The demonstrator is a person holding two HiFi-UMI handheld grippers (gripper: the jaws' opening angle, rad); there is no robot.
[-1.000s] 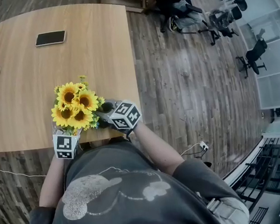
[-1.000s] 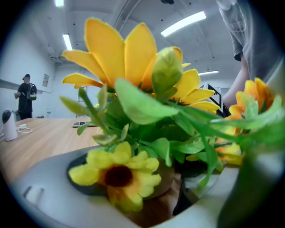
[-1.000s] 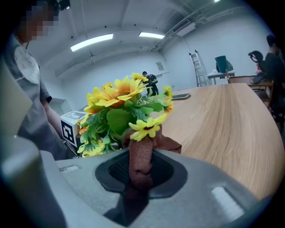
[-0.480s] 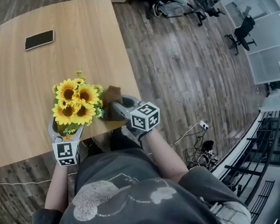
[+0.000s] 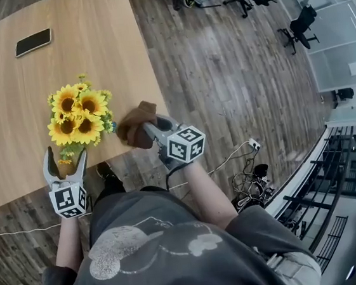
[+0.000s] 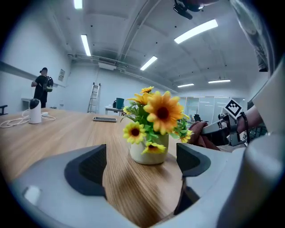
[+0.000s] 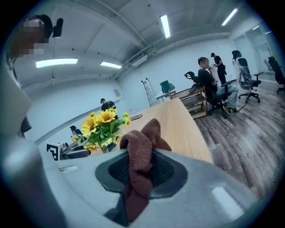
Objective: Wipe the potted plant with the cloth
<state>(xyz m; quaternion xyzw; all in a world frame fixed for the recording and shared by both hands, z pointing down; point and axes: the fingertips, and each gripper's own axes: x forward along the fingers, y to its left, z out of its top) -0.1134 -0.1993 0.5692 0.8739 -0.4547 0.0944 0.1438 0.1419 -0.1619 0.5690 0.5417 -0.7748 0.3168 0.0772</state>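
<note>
Jaws of the right gripper clamped the cloth. Left gripper's jaws, just narrowed slightly, stood apart short of the white pot, which held sunflowers.

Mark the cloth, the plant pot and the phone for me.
cloth [image 7: 141, 153]: right gripper view, the fold pinched between the jaws.
plant pot [image 6: 149, 159]: left gripper view, lower front of the white wall.
phone [image 5: 33, 42]: head view, middle of the dark screen.

Sunflower potted plant stands upright; bunched brown cloth just beside it.
</note>
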